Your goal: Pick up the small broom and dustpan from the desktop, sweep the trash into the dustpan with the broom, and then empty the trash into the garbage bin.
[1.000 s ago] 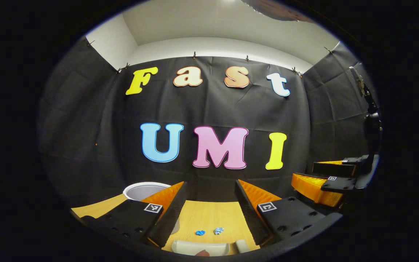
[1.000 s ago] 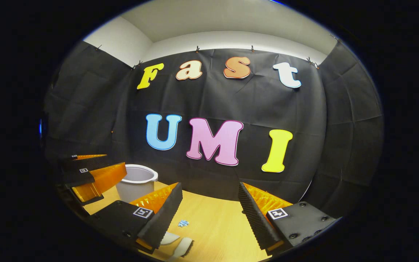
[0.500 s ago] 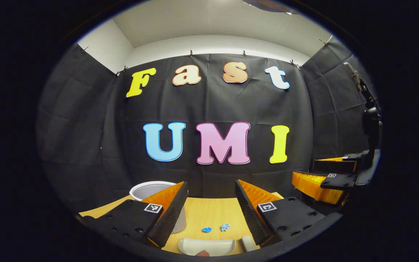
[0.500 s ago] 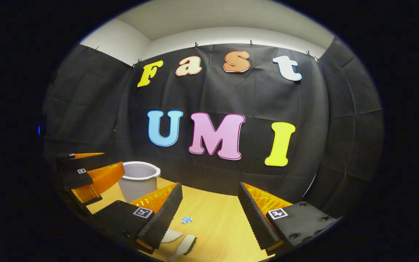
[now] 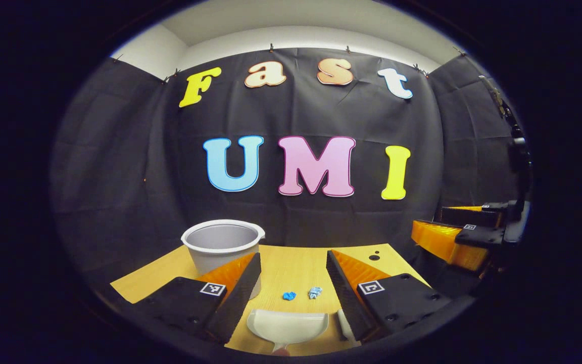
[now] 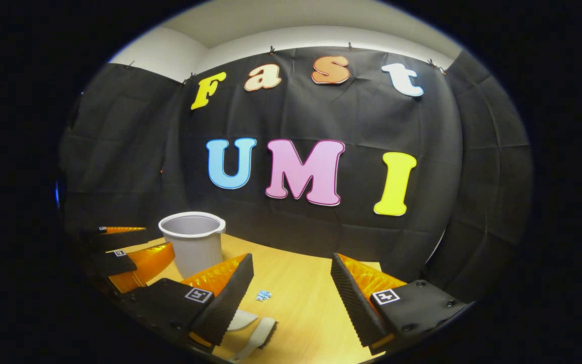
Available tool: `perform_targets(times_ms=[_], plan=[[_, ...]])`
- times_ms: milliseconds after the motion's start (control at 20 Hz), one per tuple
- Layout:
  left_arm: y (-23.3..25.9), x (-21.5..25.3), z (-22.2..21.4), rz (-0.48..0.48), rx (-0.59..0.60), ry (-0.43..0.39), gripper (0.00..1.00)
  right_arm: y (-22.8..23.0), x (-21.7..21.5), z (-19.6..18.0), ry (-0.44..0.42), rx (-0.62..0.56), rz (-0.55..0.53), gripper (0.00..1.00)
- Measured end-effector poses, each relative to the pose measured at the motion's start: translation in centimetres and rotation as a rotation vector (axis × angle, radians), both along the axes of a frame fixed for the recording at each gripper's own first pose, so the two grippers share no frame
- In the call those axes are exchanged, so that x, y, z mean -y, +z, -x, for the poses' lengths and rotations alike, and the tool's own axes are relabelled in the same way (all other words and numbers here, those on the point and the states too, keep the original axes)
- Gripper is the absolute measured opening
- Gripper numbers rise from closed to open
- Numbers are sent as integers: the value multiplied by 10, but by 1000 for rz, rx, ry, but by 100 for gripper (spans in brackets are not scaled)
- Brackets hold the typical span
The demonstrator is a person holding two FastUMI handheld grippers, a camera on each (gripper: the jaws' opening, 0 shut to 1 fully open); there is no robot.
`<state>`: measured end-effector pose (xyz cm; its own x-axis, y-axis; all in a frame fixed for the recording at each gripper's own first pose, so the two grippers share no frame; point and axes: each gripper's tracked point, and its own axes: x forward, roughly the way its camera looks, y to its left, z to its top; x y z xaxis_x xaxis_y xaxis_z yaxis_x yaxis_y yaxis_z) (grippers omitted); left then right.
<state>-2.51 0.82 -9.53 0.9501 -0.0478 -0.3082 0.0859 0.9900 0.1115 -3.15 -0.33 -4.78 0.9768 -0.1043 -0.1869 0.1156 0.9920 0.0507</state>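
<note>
On a wooden desktop (image 5: pixel 291 265), a white dustpan (image 5: pixel 287 324) lies low between the wide-spread fingers of the left gripper (image 5: pixel 291 283), untouched, with two blue scraps of trash (image 5: pixel 289 296) just beyond it and a grey garbage bin (image 5: pixel 223 245) at the far left. The right gripper (image 6: pixel 291 285), fingers equally wide, hovers with the small broom (image 6: pixel 259 336) beside its left finger. Square coded markers sit on the fingers; no readable writing shows on them.

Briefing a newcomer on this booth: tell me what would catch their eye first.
The white garbage bin stands at the back left of the wooden desktop. Two small blue scraps of trash lie mid-table, just beyond the white dustpan near the front edge. In the right gripper view, the small broom lies beside the dustpan, untouched.
</note>
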Motion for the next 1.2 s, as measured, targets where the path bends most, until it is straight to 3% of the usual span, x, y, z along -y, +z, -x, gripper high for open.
perform_targets(times_ms=[750,900,950,1000,1200], plan=[[-128,-30,50,-65,-611,11,80,-86,-15,-13,-69,-276,-208,99],[-151,-47,73,-54,-747,12,80,-120,-30,-9,-93,-393,-292,98],[-159,-53,79,-62,-790,5,80,-131,-38,-7,-96,-431,-319,89],[-165,-57,84,-72,-827,-1,80,-144,-46,-6,-99,-473,-341,94],[-203,-70,105,-36,-1051,-33,80,-199,-76,6,-87,-687,-365,95]])
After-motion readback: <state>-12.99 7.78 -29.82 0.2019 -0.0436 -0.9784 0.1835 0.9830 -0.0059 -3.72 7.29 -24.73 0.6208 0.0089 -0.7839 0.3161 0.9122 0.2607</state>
